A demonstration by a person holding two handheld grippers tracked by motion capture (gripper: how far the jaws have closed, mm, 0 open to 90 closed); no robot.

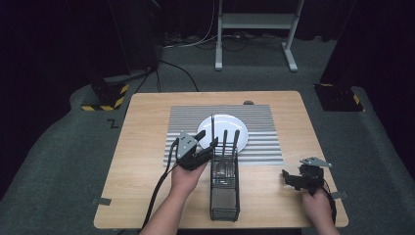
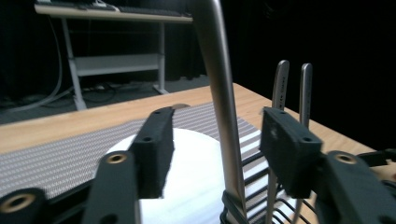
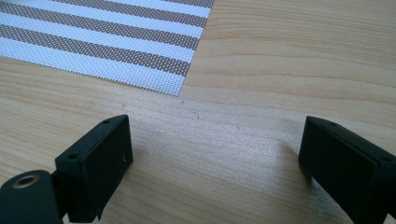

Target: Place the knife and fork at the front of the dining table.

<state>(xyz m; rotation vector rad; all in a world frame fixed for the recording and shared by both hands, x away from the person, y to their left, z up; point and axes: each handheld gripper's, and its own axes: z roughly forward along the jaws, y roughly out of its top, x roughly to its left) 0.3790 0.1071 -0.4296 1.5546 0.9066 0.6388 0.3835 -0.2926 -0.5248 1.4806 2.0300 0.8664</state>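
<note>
Three metal utensil handles (image 2: 223, 102) upright in wire basket (image 1: 224, 192), long axes vertical; left gripper (image 2: 215, 140) unclenched around one, right gripper (image 3: 215, 154) released.

High view sits above my side, looking forward and down over the whole table (image 1: 147, 161). My left gripper view looks level and close across the white plate (image 2: 196, 158) and striped mat (image 2: 56, 158); my right gripper view stares down close at bare wood and the mat's corner, which the high view shares.

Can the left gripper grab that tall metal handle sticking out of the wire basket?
Probably yes. The tall handle already stands between the left gripper's fingers, with gaps on both sides and nothing blocking it.
</note>
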